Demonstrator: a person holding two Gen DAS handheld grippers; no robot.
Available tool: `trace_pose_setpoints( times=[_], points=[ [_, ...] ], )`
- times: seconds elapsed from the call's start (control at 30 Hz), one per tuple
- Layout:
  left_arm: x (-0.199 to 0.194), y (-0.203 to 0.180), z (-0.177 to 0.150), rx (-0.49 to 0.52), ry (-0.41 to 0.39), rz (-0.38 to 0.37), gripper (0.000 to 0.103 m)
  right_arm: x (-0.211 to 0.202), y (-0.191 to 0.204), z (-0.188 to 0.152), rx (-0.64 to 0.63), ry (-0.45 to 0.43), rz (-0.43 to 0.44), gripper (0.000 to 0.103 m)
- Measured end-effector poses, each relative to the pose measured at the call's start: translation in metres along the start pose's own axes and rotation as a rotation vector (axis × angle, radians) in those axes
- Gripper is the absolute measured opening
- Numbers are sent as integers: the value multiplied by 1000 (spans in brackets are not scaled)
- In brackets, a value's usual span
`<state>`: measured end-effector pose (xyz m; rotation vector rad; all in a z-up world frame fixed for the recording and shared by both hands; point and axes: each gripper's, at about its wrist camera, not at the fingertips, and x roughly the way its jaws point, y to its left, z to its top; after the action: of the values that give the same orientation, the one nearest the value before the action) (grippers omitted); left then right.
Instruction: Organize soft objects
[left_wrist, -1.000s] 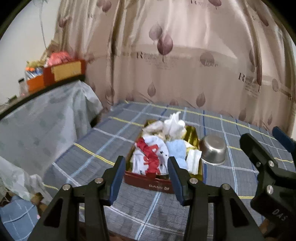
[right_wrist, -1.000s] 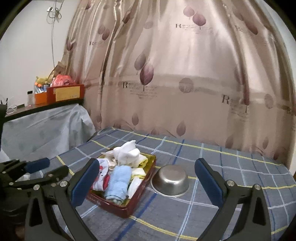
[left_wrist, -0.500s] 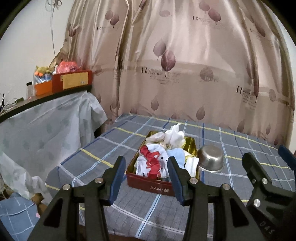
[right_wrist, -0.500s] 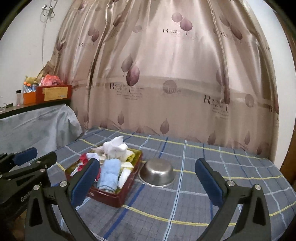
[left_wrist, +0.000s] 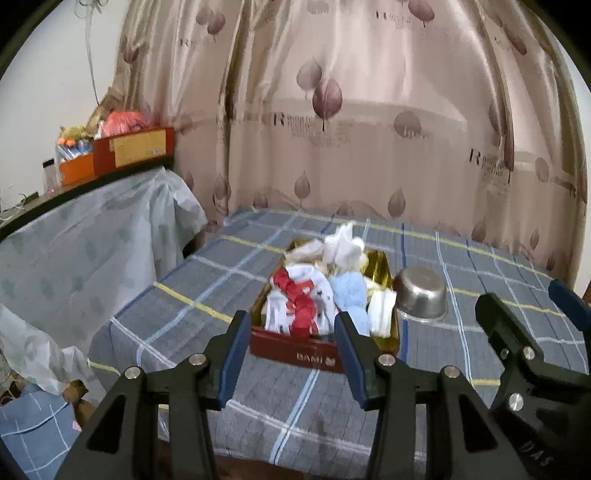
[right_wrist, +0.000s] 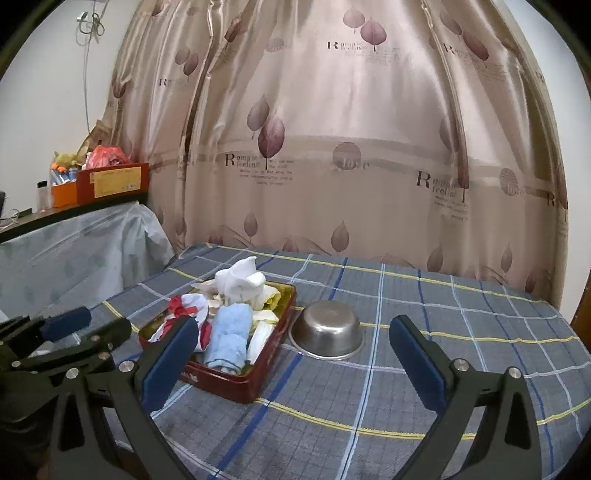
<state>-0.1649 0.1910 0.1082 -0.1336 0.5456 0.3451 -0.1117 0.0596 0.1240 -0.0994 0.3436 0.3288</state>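
A red tin box on the checked table holds soft cloths: a red-and-white piece, a rolled blue towel and white cloths. My left gripper is open and empty, held back before the box's near wall. My right gripper is open and empty, near the table's front; it also shows in the left wrist view. The left gripper shows at the left of the right wrist view.
An upturned steel bowl stands right of the box. The checked tablecloth covers the table. A covered shelf with boxes stands left. A curtain hangs behind.
Both grippers have drawn back and risen from the table, so the box and bowl look smaller and farther. Both stay open and empty.
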Motion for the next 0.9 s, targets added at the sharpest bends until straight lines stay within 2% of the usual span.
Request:
trace_pose_setpoints(
  times=[0.27,0.53,0.9],
  points=[
    [2,2,-2,-16,14,19,48,3,-1,-1,1,16,4,102],
    [9,5,-2,-30,62,23,48,5,1,-3,-1,29,15,102],
    [9,-3,-4,14,65,33,48,7,-1,-7,3,50,25,102]
  ],
)
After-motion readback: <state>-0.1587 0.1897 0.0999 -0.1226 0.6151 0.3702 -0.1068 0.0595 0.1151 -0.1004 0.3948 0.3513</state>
